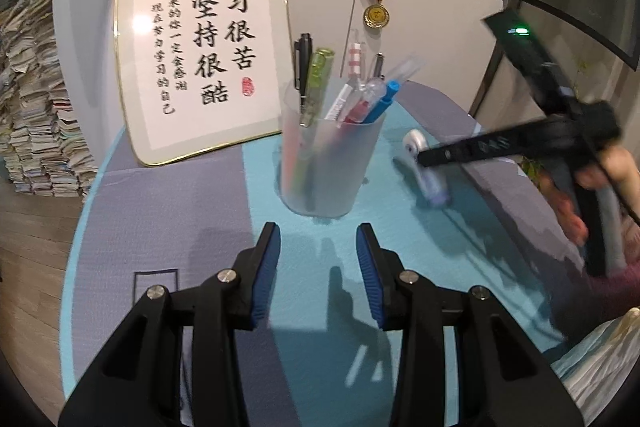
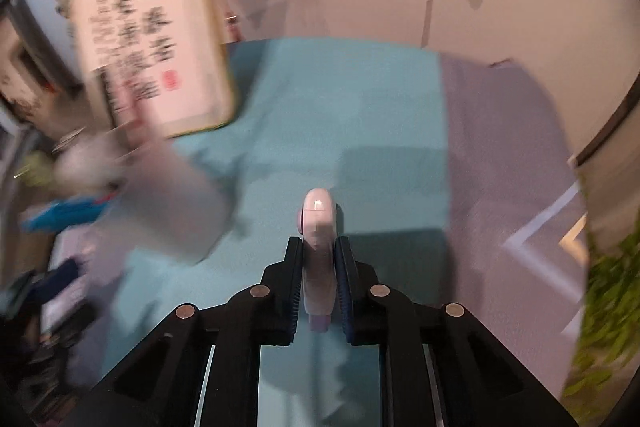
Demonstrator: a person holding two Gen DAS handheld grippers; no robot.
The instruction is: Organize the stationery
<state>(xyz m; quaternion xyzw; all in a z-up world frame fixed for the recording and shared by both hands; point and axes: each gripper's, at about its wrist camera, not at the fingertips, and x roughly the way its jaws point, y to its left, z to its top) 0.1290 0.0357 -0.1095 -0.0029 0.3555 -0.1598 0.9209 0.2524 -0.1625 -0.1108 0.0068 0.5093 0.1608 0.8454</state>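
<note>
A frosted pen cup (image 1: 328, 163) holding several pens stands mid-table on the teal and grey cloth (image 1: 192, 211). My left gripper (image 1: 318, 239) is open and empty, just in front of the cup. My right gripper (image 2: 318, 247) is shut on a white and lilac correction tape (image 2: 318, 247), held just above the cloth. In the left wrist view the right gripper (image 1: 424, 159) and the tape (image 1: 420, 167) sit right of the cup. The right wrist view is blurred; the cup (image 2: 168, 195) shows at its left.
A framed calligraphy board (image 1: 204, 51) leans on the wall behind the cup. A gold medal (image 1: 376, 15) hangs on the wall. Stacks of paper (image 1: 32, 99) stand at the far left. A green plant (image 2: 608, 307) is at the right table edge.
</note>
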